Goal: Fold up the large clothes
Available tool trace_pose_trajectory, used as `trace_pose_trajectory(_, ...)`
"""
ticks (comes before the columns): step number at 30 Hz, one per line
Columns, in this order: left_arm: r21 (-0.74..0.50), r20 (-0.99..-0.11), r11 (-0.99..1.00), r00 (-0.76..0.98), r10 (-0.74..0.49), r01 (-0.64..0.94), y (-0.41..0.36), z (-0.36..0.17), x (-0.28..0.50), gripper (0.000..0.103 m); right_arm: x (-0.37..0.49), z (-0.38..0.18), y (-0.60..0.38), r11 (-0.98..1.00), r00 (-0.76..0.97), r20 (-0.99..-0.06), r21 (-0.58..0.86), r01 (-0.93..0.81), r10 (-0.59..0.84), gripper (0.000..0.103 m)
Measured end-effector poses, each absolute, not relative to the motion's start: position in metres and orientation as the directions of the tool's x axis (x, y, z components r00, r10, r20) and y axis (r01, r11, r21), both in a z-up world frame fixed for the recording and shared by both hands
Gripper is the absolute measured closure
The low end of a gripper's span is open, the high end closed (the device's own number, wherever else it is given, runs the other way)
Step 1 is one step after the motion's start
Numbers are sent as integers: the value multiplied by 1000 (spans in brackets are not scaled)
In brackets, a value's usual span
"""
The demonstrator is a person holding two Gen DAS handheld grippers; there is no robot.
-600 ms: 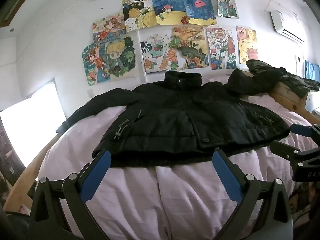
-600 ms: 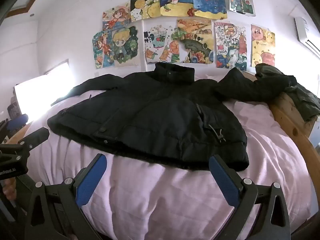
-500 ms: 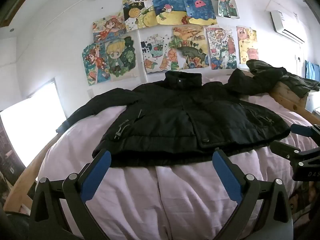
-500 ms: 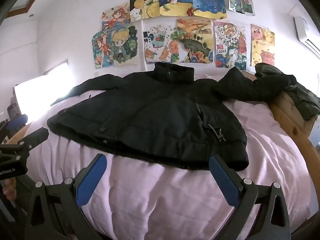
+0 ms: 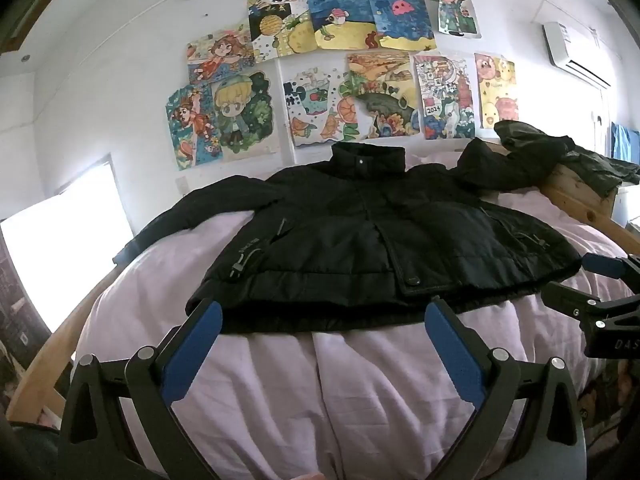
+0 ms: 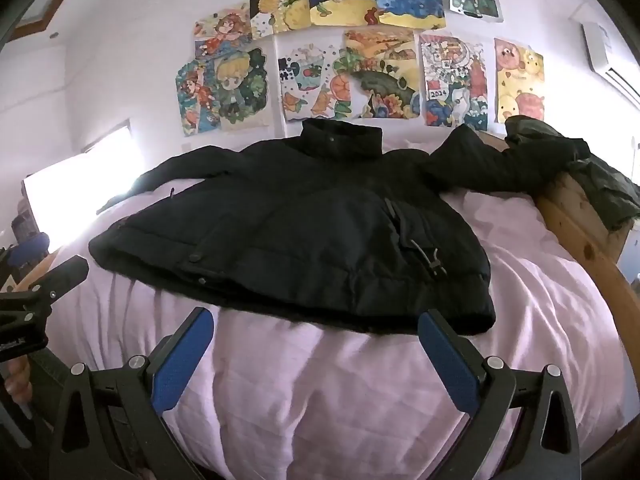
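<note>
Nothing moved; jacket (image 5: 376,248) on pink bed (image 5: 360,380)

Bed (image 5: 360,392) fills both my views: pale pink cover, creased, with a deep fold running toward me down the middle. Wooden frame rail (image 5: 580,200) along the right side, another wooden rail (image 5: 52,356) at the left edge. Black puffer jacket (image 5: 360,240) lies flat on the cover, front up and closed, collar toward the wall, hem nearest me. Its left sleeve (image 6: 176,172) stretches out over the left edge of the bed; the other sleeve (image 6: 480,164) runs up to the right rail. Dark green garment (image 6: 600,188) is draped over that rail's corner, touching the sleeve end.
</note>
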State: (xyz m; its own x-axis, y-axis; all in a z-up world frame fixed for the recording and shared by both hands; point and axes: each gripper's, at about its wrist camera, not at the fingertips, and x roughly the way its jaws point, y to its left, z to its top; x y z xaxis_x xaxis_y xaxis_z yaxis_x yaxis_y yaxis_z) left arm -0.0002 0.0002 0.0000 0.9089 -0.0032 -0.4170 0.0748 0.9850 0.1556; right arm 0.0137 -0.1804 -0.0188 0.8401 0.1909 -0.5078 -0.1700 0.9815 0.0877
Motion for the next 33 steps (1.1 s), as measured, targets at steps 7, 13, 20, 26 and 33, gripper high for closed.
trace_pose_trajectory(7, 155, -418, 985, 909, -4, 76, 0, 0, 0, 3, 15, -20, -182, 982, 834, -517, 99, -163, 190, 0)
trace_pose_trajectory(13, 155, -417, 985, 909, -3, 75, 0, 0, 0, 3, 15, -19, -182, 981, 834, -517, 99, -164, 192, 0)
trace_pose_trajectory(20, 155, -418, 985, 908, -3, 75, 0, 0, 0, 3, 15, -18, -182, 981, 835, -515, 101, -165, 193, 0)
trace_pose_trajectory(26, 154, -418, 985, 908, -5, 76, 0, 0, 0, 3, 15, -18, -181, 981, 835, -516, 101, -164, 192, 0)
trace_pose_trajectory(33, 154, -419, 985, 908, -4, 75, 0, 0, 0, 3, 15, -17, -181, 981, 835, -515, 102, -165, 194, 0)
